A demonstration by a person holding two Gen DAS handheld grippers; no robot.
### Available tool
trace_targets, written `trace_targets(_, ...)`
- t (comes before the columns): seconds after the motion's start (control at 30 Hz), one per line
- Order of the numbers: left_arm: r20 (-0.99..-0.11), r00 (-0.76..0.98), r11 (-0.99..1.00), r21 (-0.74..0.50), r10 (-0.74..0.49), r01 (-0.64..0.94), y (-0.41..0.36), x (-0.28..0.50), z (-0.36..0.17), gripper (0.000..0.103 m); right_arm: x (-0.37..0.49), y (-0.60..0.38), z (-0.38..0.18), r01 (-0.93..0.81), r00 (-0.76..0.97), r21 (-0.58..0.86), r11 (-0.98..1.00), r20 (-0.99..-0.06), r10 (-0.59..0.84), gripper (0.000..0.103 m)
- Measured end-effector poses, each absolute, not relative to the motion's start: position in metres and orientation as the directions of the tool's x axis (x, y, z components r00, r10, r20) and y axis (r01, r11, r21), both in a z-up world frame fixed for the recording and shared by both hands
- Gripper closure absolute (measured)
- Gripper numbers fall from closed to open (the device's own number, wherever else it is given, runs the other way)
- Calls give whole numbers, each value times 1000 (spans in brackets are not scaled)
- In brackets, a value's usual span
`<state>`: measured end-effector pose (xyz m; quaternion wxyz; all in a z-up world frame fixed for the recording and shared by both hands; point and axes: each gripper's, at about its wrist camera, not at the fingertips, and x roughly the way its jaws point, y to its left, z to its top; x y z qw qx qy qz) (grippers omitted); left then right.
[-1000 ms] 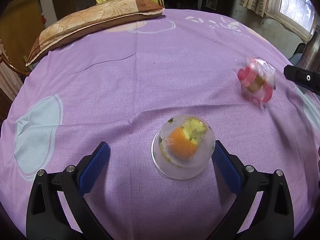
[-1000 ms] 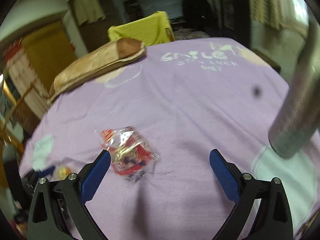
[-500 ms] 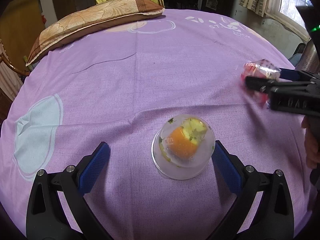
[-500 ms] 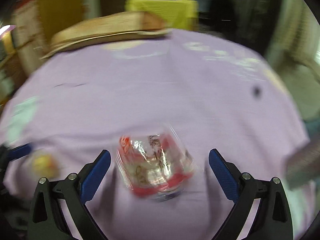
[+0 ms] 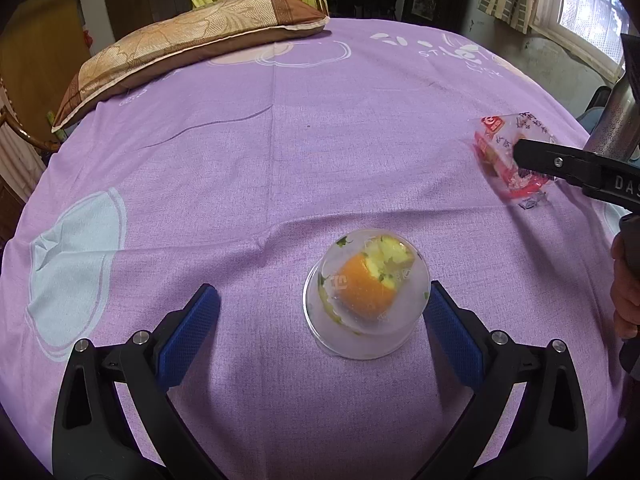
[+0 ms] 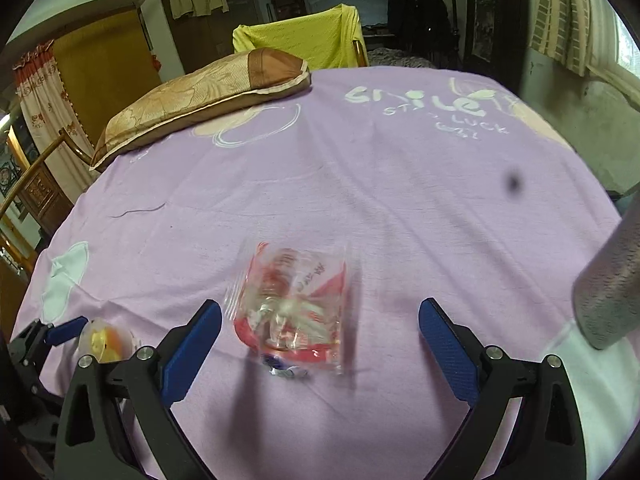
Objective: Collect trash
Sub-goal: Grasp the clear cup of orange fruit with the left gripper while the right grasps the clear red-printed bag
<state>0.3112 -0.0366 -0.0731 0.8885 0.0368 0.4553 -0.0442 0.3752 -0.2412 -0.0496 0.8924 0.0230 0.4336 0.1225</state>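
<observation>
Your left gripper [image 5: 320,320] gapes wide with nothing clamped; the clear plastic cup [image 5: 366,294] with orange peel lies tipped over between its blue pads, nearer the right one. Your right gripper [image 6: 320,340] also stands wide open and empty, the red-and-clear wrapper [image 6: 298,308] lying flat between its fingers. Both rest on the purple cloth [image 5: 280,160] over the table. A brown pillow [image 5: 192,44] sits at the far edge, a yellow-draped chair [image 6: 304,40] behind it, a metal cylinder [image 6: 608,296] at right. Half a second ago the wrapper was blurred and tilted; now it lies flatter, and the cup is unmoved.
</observation>
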Motion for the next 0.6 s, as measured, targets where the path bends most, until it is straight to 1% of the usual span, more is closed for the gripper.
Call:
trace_targets(0.1,-812,582,993,25,-45,112,-37,311,-73,5,380,-231,-54,-210,584,156,965,-772,252,6)
trace_targets(0.23,-812,581,993,25,-45,112,-37,311,-73,5,385,-219,-58,-221,575,130,967,-783,237,5)
trace_targets(0.4,-812,581,993,25,-45,112,-37,311,-73,5,391,-220,-61,-197,583,131,972,-781,223,6)
trace_targets(0.43,-812,581,993,25,-46,113,-37,311,-73,5,392,-220,-62,-197,584,132,972,-780,224,10)
trace_targets(0.47,-812,581,993,25,-46,113,-37,311,-73,5,392,-221,-63,-201,579,134,970,-783,228,28)
trace_targets(0.5,-812,582,993,25,-45,113,-37,311,-73,5,393,-222,-64,-205,569,140,969,-788,235,49)
trace_targets(0.6,-812,581,993,25,-46,113,-37,311,-73,5,389,-226,-61,-204,579,145,968,-779,239,55)
